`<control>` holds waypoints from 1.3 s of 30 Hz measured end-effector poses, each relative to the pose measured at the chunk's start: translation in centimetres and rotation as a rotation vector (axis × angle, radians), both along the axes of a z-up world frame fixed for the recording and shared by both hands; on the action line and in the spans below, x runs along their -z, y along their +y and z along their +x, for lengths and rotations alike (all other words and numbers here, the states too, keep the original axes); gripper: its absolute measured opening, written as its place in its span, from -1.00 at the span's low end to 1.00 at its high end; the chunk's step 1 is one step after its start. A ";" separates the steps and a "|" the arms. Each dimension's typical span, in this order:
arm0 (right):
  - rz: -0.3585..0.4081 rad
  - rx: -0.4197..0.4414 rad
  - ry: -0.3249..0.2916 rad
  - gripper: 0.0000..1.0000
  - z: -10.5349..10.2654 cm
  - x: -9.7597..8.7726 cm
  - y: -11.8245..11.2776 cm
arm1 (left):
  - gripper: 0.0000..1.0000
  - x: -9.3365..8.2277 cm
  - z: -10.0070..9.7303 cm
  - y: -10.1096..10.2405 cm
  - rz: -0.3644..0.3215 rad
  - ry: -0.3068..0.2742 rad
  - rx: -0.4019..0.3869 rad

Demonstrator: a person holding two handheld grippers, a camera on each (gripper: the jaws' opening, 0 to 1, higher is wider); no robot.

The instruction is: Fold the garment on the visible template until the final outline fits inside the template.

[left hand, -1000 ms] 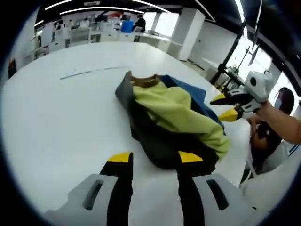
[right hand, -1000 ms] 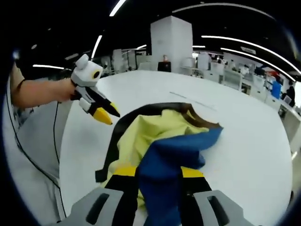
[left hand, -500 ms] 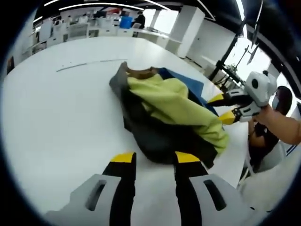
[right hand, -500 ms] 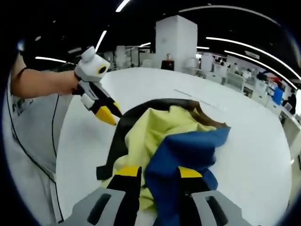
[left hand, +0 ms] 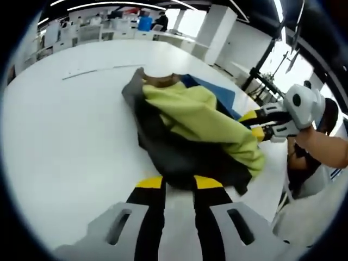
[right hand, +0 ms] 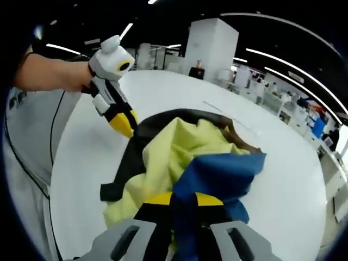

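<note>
both sets of jaws have narrowed since a second ago. garment [left hand: 190,130] sits bunched on the white table [left hand: 65,136]; my right gripper [right hand: 184,200] pinches its blue fold, left gripper [left hand: 178,182] nips the dark hem. next i'd say lift and spread it flat.

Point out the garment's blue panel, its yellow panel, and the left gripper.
blue panel [right hand: 217,176], right gripper view, middle of the fabric.
yellow panel [left hand: 190,111], left gripper view, upper middle.
left gripper [right hand: 120,124], right gripper view, yellow jaw tips.

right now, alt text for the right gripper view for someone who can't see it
The right gripper is shut on the blue fabric of a crumpled yellow, blue and black garment on a white table. The left gripper reaches its black edge.
</note>
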State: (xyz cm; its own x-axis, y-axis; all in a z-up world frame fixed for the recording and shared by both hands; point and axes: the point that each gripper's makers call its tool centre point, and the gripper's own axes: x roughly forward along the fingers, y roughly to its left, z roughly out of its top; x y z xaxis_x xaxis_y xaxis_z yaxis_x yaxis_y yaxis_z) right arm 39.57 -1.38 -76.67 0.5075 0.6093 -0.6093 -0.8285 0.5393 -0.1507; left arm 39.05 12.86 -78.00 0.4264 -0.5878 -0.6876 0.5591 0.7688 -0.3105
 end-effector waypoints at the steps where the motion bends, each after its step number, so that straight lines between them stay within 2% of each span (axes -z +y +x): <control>1: -0.004 -0.006 -0.005 -0.99 0.0 -0.1 -0.1 | -0.81 0.0 0.0 0.0 0.001 0.001 0.002; 4: 0.001 0.000 -0.002 -1.00 0.1 -0.1 -0.3 | -1.00 0.0 0.1 0.0 -0.012 0.005 -0.001; 22: 0.053 0.052 0.005 -1.00 1.2 -1.5 -2.4 | -1.00 -0.5 0.4 0.4 -0.014 -0.019 0.003; 27: 0.060 0.078 0.005 -1.00 1.8 -1.8 -3.5 | -1.00 -0.8 0.5 0.9 -0.017 -0.023 -0.004; 34: 0.093 0.124 0.038 -1.00 2.3 -2.2 -5.3 | -1.00 -1.0 0.7 2.0 -0.010 -0.021 -0.015; 39: 0.095 0.161 0.034 -1.00 3.1 -2.6 -7.0 | -1.00 -1.5 1.1 3.1 -0.004 -0.033 -0.030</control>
